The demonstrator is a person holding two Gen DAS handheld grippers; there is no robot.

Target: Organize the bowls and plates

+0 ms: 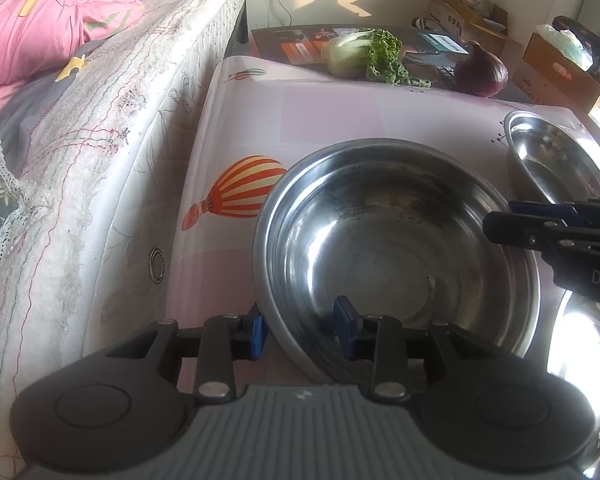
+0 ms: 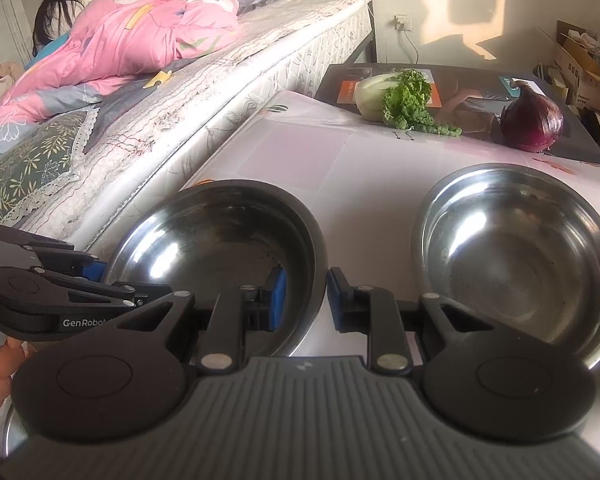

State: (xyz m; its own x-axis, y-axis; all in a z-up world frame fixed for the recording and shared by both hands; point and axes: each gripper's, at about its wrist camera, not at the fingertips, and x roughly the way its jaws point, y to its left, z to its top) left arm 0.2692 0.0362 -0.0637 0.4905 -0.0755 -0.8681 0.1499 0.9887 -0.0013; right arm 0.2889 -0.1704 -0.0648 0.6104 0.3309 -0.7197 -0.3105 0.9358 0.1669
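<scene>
Left gripper (image 1: 300, 330) straddles rim of upright steel bowl (image 1: 396, 256), pads apart.

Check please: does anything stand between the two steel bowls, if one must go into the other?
Nothing visible does. Only bare tablecloth lies between the left bowl and the right bowl; the right gripper straddles the left bowl's rim there.
</scene>
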